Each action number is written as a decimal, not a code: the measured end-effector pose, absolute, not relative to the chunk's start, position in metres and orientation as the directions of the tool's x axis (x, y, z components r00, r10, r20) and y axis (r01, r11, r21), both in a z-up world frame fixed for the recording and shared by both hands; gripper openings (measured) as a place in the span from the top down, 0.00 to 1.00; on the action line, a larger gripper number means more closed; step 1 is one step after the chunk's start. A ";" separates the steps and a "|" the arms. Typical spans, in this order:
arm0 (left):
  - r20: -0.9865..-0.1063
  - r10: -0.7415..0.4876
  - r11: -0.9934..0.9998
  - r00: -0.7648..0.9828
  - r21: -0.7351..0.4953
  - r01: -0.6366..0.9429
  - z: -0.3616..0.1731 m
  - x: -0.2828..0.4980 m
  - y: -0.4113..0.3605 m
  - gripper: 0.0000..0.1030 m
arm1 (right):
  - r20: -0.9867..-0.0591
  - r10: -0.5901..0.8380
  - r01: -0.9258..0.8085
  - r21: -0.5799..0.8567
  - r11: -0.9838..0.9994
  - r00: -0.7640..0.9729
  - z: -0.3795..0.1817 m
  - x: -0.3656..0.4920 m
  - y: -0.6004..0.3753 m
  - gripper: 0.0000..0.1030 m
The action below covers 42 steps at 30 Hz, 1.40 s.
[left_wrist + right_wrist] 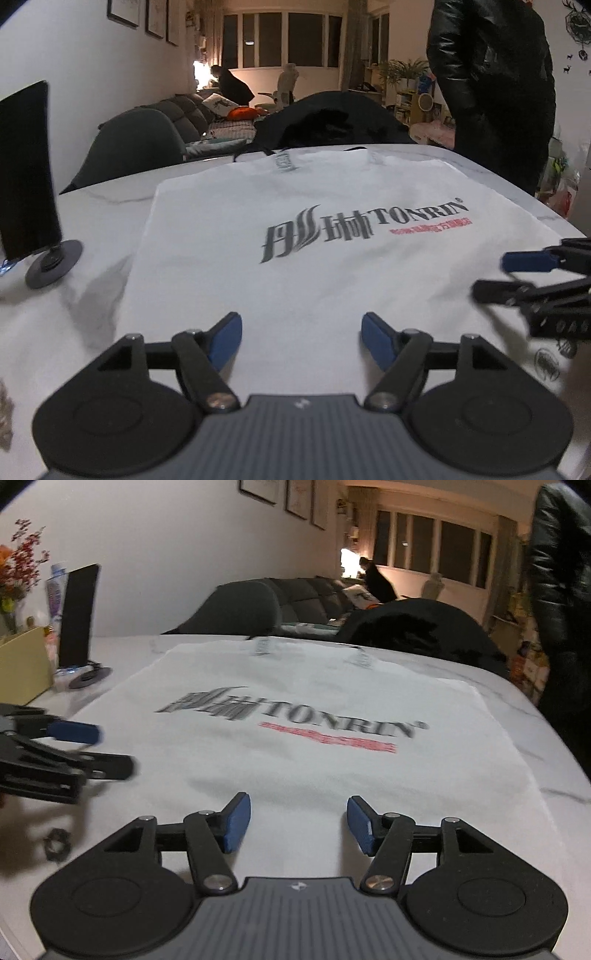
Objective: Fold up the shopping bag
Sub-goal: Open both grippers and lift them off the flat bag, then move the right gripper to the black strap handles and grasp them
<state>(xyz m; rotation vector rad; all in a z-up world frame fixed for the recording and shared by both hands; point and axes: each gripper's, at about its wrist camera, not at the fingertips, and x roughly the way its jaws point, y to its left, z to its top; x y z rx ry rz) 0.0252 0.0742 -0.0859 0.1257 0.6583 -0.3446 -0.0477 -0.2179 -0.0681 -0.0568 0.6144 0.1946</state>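
Your left gripper (301,341) and right gripper (299,823) both stand spread wide and empty, with the white TONRIN shopping bag (314,236) flat ahead of and beneath them. Pinch only the top layer and your fold may skew.

My white marble-veined table (110,206) carries a flat white printed fabric shopping bag (295,266), a black stand-mounted panel (27,177) and a small dark nut (57,844).

A white, matt cloth shopping bag (314,236) is lying on a glossy white marbled bench (92,206); matt black plastic hand-held gripper (301,338) fingers are showing ribbed blue pads (227,338).
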 end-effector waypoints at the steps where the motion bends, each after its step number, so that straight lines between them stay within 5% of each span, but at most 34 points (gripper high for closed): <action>1: -0.615 -0.272 0.937 0.740 0.007 0.350 -0.086 0.022 0.077 0.26 | -0.577 0.157 -0.187 0.007 0.982 0.801 -0.068 -0.050 -0.223 0.43; 13: -0.686 -0.257 0.933 0.681 0.009 0.360 -0.076 0.017 0.100 0.18 | -0.630 0.076 -0.105 -0.008 0.994 0.772 -0.060 -0.069 -0.280 0.35; 26: -0.694 -0.338 0.885 0.636 -0.004 0.466 -0.010 0.072 0.065 0.17 | -0.630 0.175 -0.272 -0.060 0.961 0.757 -0.005 -0.011 -0.250 0.35; 42: -0.651 -0.385 0.877 0.654 -0.038 0.479 -0.075 0.164 0.024 0.16 | -0.625 0.298 -0.376 0.008 0.927 0.721 0.004 0.105 -0.222 0.35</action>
